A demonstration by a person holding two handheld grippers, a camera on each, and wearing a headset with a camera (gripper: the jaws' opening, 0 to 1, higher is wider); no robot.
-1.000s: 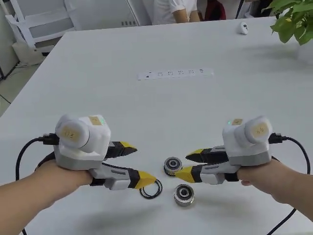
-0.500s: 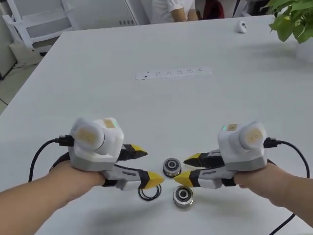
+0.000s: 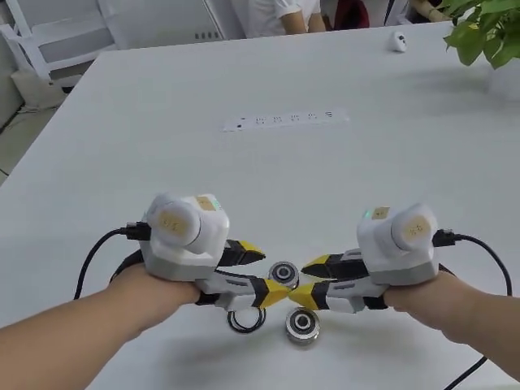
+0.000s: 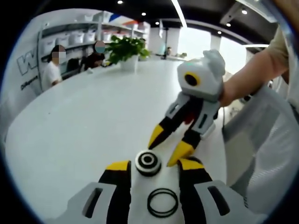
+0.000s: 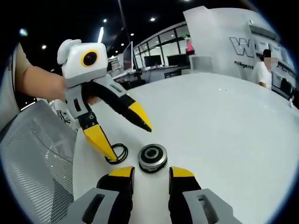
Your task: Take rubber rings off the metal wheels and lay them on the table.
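Two small metal wheels lie on the white table [image 3: 162,122]. The farther wheel [image 3: 283,273] [image 4: 148,162] [image 5: 152,157] has a dark band around its rim and sits between the two grippers' tips. The nearer wheel [image 3: 301,322] lies just in front of it. Black rubber rings [image 3: 246,319] [image 4: 162,202] [image 5: 117,153] rest flat on the table left of the nearer wheel. My left gripper [image 3: 266,273] [image 4: 154,164] is open, its yellow tips on either side of the farther wheel. My right gripper [image 3: 305,280] [image 5: 151,171] is open and faces the same wheel from the right, its tips just short of it.
A white power strip [image 3: 286,120] lies mid-table. A small white object [image 3: 397,42] and a green plant [image 3: 486,31] are at the far right. A person [image 3: 280,15] sits at the far edge. Black cables trail from both grippers toward me.
Both grippers have closed in on the farther wheel, the left one moving right the most. Their tips now almost meet around it. Wheels and rings have not moved.
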